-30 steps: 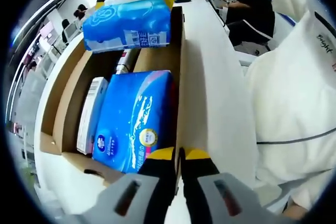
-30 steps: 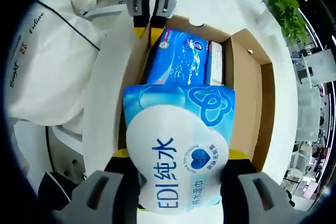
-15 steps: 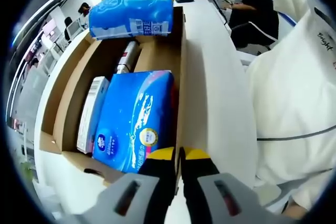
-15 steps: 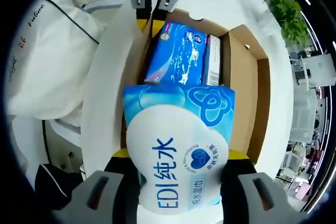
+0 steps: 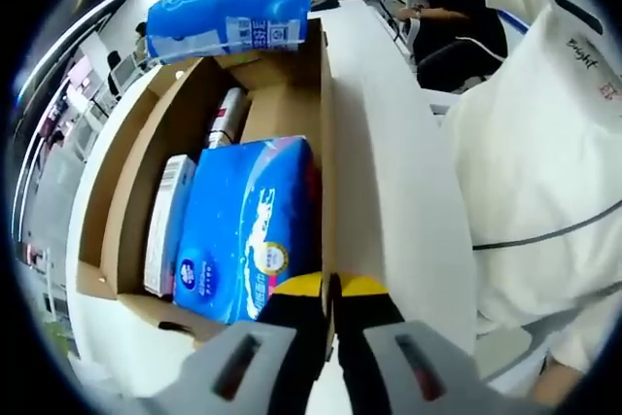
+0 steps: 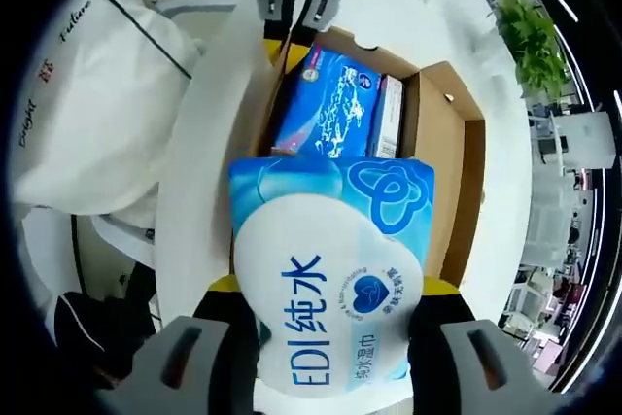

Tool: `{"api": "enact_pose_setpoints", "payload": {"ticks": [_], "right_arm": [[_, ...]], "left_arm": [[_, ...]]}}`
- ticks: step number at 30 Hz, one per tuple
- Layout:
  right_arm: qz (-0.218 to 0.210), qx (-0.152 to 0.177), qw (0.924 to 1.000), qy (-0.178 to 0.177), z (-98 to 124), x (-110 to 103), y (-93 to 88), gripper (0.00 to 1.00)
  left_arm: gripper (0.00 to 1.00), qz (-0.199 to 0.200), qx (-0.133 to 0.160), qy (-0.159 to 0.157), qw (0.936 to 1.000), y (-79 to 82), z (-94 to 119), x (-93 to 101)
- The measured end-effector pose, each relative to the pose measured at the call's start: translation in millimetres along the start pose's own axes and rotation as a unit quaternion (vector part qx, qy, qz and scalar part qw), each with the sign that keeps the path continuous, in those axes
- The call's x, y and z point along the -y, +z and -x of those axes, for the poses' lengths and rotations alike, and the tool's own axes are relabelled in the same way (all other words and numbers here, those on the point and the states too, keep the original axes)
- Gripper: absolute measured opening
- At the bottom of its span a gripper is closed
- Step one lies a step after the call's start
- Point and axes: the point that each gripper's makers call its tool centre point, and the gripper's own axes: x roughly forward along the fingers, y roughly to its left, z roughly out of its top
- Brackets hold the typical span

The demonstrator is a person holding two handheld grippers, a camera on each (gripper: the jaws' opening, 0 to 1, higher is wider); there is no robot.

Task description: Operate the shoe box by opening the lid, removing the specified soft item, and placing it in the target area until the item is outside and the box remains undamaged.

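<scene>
While the right gripper [image 6: 330, 337] grips the pack of wet wipes [image 6: 328, 284] between its two jaws, the pack sits raised above the open shoe box [image 6: 472, 191], its white label with blue lettering facing the right gripper view. Seen from the left gripper view, the same pack [image 5: 229, 12] hangs over the far end of the box [image 5: 109, 209], clear of the things inside, with the right gripper's yellow-tipped jaws clamped on either side of it. The left gripper [image 5: 330, 289] has its jaws pinched together on the near part of the box's right-hand wall, at the edge where the white lid [image 5: 394, 191] folds outward (the lid lies laid back flat beside the box). Inside the box a large blue tissue pack [image 5: 251, 225] lies along that wall, a slim white carton [image 5: 167, 221] stands on edge just beside it, and a silvery tube-shaped item [image 5: 228, 116] lies further in, towards the far end. A person in a white garment [image 5: 539, 153] stands close by the lid. The box rests on a white table [image 6: 447, 7], and a green plant [image 6: 533, 36] shows past the table edge in the right gripper view.
</scene>
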Motion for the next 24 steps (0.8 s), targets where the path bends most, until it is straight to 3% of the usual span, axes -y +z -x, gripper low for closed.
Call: {"api": "enact_pose_setpoints", "payload": {"ticks": [11, 17, 24], "right_arm": [[-0.004, 0.018, 0.9998, -0.006, 1.6, -2.8, -13.8, 0.6], [-0.018, 0.0, 0.9998, -0.012, 6.4, -3.1, -28.7, 0.6], [-0.043, 0.006, 0.999, -0.013, 7.1, -3.6, -42.1, 0.6]], "left_arm": [[0.02, 0.003, -0.003, -0.006, 1.0, -0.7, -0.1, 0.9], [0.02, 0.004, -0.004, -0.005, 1.0, -1.1, -0.1, 0.7], [0.02, 0.001, -0.005, -0.007, 1.0, -0.9, -0.3, 1.0]]}}
